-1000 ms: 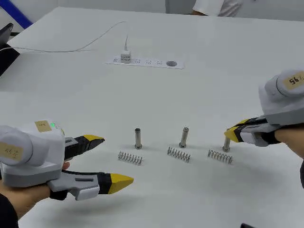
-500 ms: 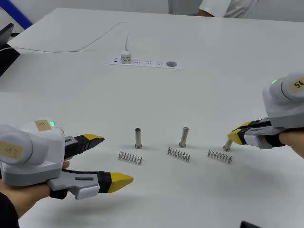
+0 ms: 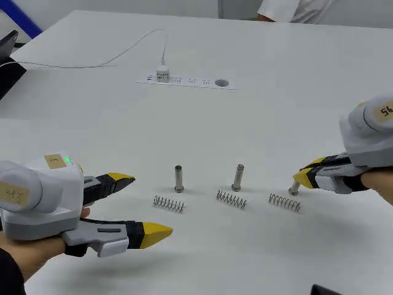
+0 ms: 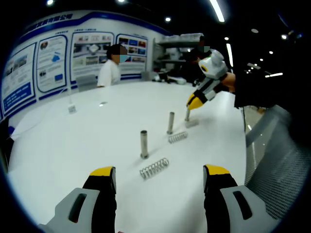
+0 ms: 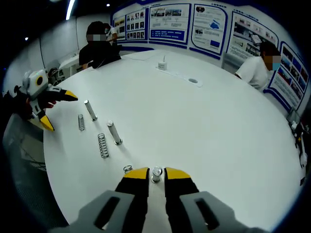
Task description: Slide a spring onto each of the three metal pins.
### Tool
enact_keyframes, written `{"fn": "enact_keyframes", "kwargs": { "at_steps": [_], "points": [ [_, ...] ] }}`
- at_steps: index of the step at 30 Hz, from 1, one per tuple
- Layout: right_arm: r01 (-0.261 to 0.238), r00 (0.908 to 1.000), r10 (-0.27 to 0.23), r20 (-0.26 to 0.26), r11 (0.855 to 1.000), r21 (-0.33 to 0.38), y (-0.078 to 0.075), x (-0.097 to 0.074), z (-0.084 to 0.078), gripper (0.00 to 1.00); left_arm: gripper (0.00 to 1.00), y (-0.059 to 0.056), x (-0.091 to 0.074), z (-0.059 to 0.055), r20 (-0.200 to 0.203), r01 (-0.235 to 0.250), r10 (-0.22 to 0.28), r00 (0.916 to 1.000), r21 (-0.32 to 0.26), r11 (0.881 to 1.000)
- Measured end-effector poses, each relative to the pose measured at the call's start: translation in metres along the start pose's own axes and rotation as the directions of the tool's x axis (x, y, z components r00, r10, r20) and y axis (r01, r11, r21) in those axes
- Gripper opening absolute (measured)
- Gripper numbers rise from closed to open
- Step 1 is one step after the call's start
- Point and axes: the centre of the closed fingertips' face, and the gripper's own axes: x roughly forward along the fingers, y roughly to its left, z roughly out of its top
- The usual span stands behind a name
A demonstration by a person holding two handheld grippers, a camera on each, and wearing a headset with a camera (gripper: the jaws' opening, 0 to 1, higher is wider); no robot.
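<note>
Three metal pins stand in a row on the white table: left pin (image 3: 178, 179), middle pin (image 3: 237, 177), right pin (image 3: 295, 187). A spring lies in front of each: left spring (image 3: 168, 204), middle spring (image 3: 231, 200), right spring (image 3: 285, 203). My left gripper (image 3: 140, 206) is open, low at the left, short of the left pin (image 4: 144, 144) and left spring (image 4: 154, 168). My right gripper (image 5: 156, 175) is shut on the head of the right pin (image 5: 156, 173); the right gripper (image 3: 304, 179) reaches in from the right.
A white power strip (image 3: 187, 80) with a plugged charger (image 3: 162, 74) and its cable lies further back on the table. A person (image 3: 288, 8) sits at the far edge. A dark object (image 3: 6, 52) is at the left edge.
My right gripper has shifted slightly to the right and down, its tips staying at the right pin. The left gripper, pins and springs have not moved.
</note>
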Motion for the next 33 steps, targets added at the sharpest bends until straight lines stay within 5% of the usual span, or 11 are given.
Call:
{"fn": "enact_keyframes", "kwargs": {
  "at_steps": [21,33],
  "points": [
    [-0.004,0.9998,0.005,0.017,1.0,-0.006,-0.003,-0.011,-0.011,0.17,0.74,0.0,0.0,0.001,0.001,-0.001,0.001,1.0,0.002,1.0],
    [-0.049,0.9988,0.049,0.006,0.999,-0.016,0.007,-0.01,-0.021,0.17,0.74,-0.001,0.0,0.0,-0.001,0.002,-0.002,1.0,0.002,1.0]
  ]
}}
